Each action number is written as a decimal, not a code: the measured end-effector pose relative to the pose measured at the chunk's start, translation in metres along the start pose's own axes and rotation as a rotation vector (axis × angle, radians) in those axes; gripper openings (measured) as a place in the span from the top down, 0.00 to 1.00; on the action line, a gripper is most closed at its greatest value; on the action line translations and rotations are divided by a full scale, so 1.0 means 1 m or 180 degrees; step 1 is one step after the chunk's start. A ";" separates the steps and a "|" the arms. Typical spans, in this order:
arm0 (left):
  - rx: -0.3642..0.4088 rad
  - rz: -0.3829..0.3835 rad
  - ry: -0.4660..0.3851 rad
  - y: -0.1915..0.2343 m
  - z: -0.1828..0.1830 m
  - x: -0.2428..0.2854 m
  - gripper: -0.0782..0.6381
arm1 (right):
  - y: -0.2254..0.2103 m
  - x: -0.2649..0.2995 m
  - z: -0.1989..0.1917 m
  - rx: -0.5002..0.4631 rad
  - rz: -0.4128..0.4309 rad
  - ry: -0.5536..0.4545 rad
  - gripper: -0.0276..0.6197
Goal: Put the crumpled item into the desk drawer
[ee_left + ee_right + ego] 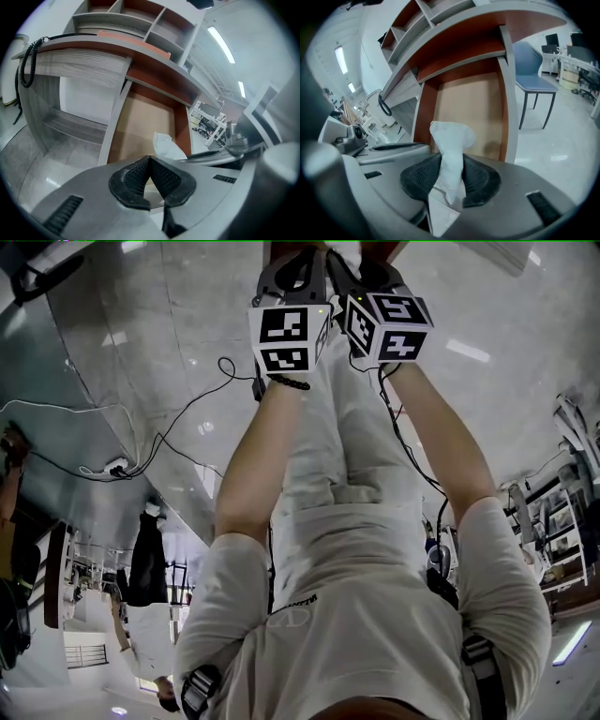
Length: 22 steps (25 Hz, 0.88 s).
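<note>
While the left gripper stays out of it, jaws clenched on nothing, the right gripper has its jaws pinched tight on the crumpled paper, right above the open drawer.

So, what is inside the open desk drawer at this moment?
The drawer shows only a bare brown bottom. The right gripper holds the crumpled white item in front of it, and this covers the drawer's near end.
</note>
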<state>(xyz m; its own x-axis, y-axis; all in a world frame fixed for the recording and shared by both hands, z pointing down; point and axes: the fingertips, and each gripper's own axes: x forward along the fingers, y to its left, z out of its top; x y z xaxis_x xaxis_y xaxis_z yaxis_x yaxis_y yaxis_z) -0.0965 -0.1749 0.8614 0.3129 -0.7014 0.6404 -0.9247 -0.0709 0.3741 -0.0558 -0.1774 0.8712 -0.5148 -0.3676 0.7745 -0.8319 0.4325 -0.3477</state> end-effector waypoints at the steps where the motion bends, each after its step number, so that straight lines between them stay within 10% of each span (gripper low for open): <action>1: 0.0008 0.0000 -0.0004 0.000 0.000 0.000 0.89 | 0.000 0.000 -0.001 0.0018 0.0002 0.0001 0.77; 22: 0.0000 0.0006 -0.0024 0.001 0.003 -0.004 0.89 | 0.003 -0.001 -0.002 0.0082 0.0031 0.0030 0.75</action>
<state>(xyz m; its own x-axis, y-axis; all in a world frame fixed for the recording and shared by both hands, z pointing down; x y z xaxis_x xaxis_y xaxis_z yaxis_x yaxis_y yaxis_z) -0.0992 -0.1741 0.8573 0.3095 -0.7068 0.6361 -0.9253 -0.0696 0.3729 -0.0581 -0.1744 0.8704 -0.5210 -0.3558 0.7759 -0.8320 0.4146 -0.3685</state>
